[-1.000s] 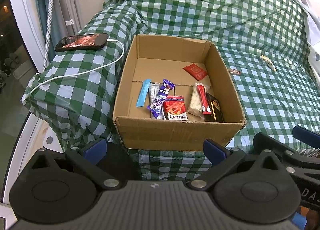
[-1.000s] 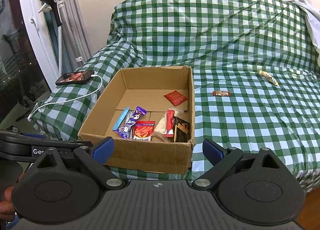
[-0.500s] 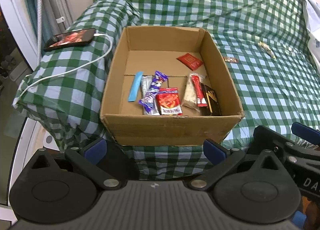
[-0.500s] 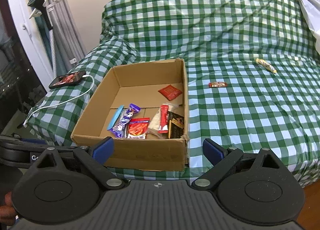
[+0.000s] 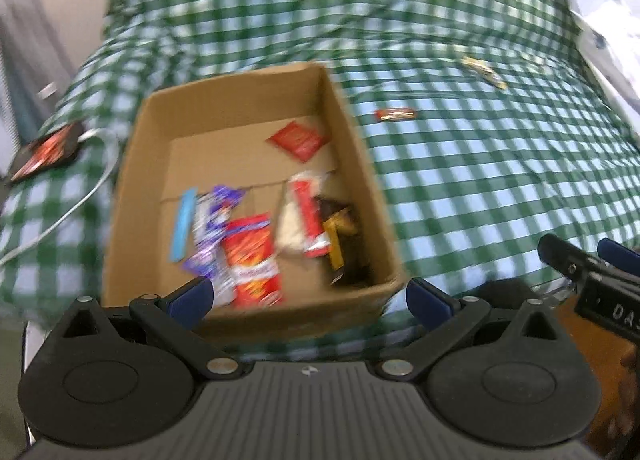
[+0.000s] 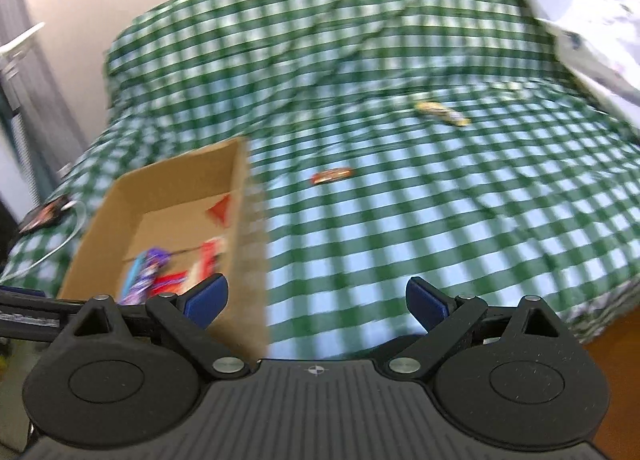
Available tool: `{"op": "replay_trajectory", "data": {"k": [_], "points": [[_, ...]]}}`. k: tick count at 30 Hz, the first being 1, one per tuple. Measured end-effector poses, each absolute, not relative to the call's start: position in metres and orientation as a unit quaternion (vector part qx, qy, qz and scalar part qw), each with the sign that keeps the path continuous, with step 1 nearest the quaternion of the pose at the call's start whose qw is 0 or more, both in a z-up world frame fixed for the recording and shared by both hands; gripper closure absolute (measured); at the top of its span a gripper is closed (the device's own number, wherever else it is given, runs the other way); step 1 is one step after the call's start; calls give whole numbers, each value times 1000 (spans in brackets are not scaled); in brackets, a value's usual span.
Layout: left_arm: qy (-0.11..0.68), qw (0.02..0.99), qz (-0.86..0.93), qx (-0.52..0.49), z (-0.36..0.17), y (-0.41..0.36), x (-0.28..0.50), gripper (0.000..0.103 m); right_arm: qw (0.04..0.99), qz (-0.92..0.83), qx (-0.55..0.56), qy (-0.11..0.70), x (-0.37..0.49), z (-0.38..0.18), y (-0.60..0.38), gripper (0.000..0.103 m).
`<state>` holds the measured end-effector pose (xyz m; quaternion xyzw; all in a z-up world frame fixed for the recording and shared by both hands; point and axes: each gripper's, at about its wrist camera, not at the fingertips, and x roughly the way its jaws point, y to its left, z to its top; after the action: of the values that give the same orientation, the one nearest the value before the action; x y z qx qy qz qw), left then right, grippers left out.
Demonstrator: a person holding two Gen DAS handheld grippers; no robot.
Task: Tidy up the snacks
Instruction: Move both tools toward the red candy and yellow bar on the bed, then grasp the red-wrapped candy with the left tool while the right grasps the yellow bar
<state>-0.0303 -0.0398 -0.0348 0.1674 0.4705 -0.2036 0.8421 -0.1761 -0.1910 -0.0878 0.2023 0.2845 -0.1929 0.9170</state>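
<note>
An open cardboard box [image 5: 372, 196] stands on the green checked sofa cover and holds several snack packets, among them a red packet [image 5: 252, 260] and a blue stick [image 5: 182, 228]. The box also shows in the right wrist view [image 6: 240, 220]. Two snacks lie loose on the cover right of the box: a small brown-red bar [image 5: 396, 114] [image 6: 332, 176] and a yellow bar [image 5: 482, 72] [image 6: 442, 112] farther back. My left gripper [image 5: 308, 296] is open and empty, just before the box's near wall. My right gripper [image 6: 316, 298] is open and empty, right of the box. Both views are blurred.
A phone [image 5: 46, 152] with a white cable [image 5: 80, 200] lies on the sofa arm left of the box. A pale cloth [image 6: 580, 8] hangs at the far right. The right gripper's body [image 5: 592, 284] shows at the left view's right edge.
Both grippers have moved forward and to the right. The box has slid left in both views and the loose bars now sit nearer the middle. Both stay open and empty.
</note>
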Motion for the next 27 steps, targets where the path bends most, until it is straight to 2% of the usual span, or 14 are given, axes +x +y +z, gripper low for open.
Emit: {"op": "replay_trajectory", "data": {"k": [9,15,22,27], "points": [[422,828,-276,245,-34,-183,38,0,915,-276,169,239,-140,-86,-327,6],[435,810,-277,277,-86,-272,113,0,925,-288,119,217,-66,-108,-439,6],[477,784,-288,273,-164,-330,204,0,922,-275,76,260,65,-174,-527,6],[521,745,-299,289,-216,-349,248,1,910,-277,85,296,137,-217,-573,6]]}}
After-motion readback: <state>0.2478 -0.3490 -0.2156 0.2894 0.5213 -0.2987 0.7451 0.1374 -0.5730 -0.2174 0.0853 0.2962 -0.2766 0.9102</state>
